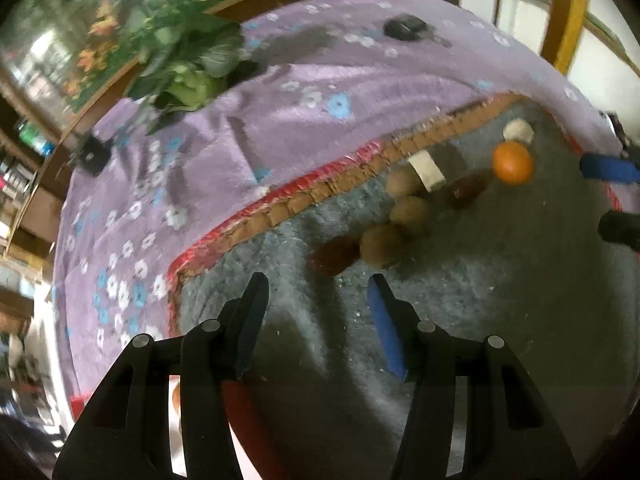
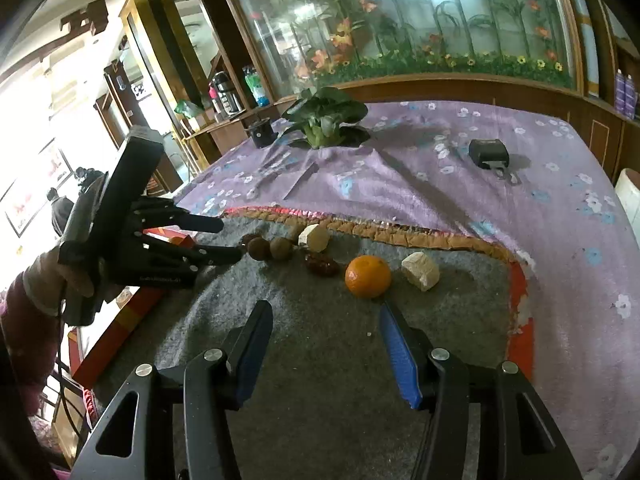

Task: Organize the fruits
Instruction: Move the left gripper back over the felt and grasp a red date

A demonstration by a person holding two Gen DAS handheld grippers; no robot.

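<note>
An orange (image 2: 368, 276) (image 1: 513, 162) lies on a grey felt mat (image 2: 320, 360) (image 1: 500, 300). Beside it lie two pale chunks (image 2: 421, 271) (image 2: 314, 237), a dark red date (image 2: 320, 265) (image 1: 466, 191), brown round fruits (image 2: 259, 248) (image 2: 280, 248) (image 1: 382, 246) (image 1: 409, 213) and another dark fruit (image 1: 335, 255). My left gripper (image 1: 318, 292) (image 2: 230, 240) is open and empty, its fingertips just short of the brown fruits. My right gripper (image 2: 326, 316) is open and empty, a little short of the orange; its fingers (image 1: 608, 168) show at the left wrist view's right edge.
The mat lies on a purple flowered cloth (image 2: 520, 184) (image 1: 200, 184) over the table. A leafy green vegetable (image 2: 326, 118) (image 1: 188, 76), a black cup (image 2: 260, 132) (image 1: 93, 156) and a black box (image 2: 489, 152) (image 1: 405, 28) stand at the back. A wooden cabinet with flowered glass is behind.
</note>
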